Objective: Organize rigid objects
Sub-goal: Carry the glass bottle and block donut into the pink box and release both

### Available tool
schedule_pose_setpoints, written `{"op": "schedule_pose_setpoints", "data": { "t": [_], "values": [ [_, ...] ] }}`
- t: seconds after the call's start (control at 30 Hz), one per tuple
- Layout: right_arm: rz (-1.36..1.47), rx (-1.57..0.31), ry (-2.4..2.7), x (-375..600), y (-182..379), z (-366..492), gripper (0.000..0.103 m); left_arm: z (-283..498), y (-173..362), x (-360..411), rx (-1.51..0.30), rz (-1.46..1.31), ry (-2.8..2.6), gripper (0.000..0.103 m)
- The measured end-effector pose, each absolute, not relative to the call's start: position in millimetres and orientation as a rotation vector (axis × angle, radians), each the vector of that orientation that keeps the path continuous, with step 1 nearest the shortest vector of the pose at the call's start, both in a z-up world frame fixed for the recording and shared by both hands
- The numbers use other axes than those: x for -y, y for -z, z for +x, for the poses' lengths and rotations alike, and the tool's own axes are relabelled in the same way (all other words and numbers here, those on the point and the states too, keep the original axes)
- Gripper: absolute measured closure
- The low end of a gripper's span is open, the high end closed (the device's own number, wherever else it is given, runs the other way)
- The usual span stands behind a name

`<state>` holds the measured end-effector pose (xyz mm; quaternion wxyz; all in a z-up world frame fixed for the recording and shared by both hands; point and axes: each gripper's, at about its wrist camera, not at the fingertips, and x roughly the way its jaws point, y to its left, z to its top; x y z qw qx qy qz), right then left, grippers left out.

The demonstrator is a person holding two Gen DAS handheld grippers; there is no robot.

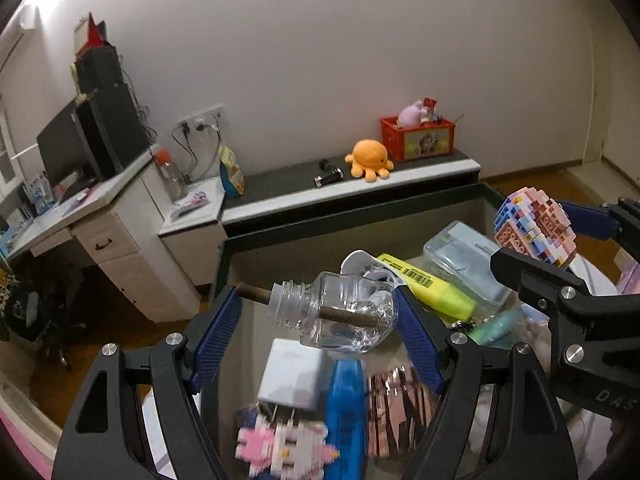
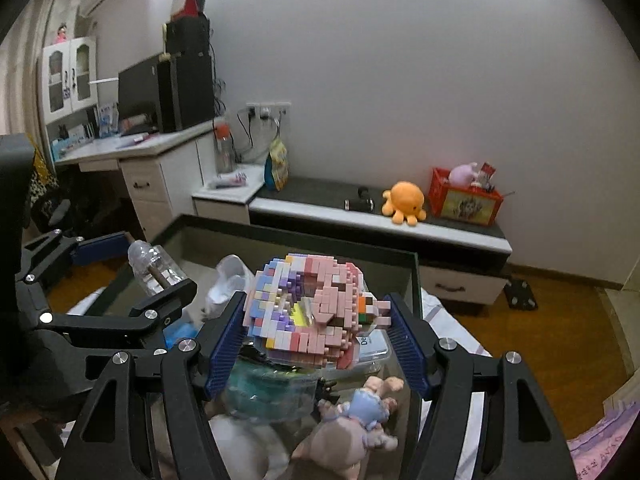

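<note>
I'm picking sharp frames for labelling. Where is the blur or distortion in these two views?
Left wrist view: the pink block figure and blue object at the bottom edge are smeared, while the clear bottle in the left gripper is sharp. Right wrist view: the block donut in the right gripper is crisp, the plush toy below it soft. Both views: fisheye bends the low cabinet, corners dark.

Clear bottle [image 1: 348,312], brown stick inside, between blue pads [image 1: 218,332]; below it white charger [image 1: 290,380]; pink-lilac-white brick model [image 2: 308,312], possibly a doughnut.
</note>
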<state>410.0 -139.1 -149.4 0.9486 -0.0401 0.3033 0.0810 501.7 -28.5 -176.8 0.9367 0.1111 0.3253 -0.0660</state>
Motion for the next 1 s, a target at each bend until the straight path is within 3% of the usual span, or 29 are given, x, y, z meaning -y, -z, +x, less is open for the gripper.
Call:
{"op": "schedule_pose_setpoints", "data": {
  "t": [0.5, 0.93, 1.0],
  "values": [
    [-0.086, -0.713, -0.198, 140, 167, 441, 0.033, 515, 188, 23, -0.730, 0.220, 0.077, 0.024],
    [-0.054, -0.690, -0.209, 145, 162, 437, 0.032, 510, 184, 15, -0.690, 0.186, 0.060, 0.008],
    [-0.045, -0.684, -0.213, 146, 161, 435, 0.022, 509, 183, 12, -0.686, 0.175, 0.059, 0.005]
  ]
}}
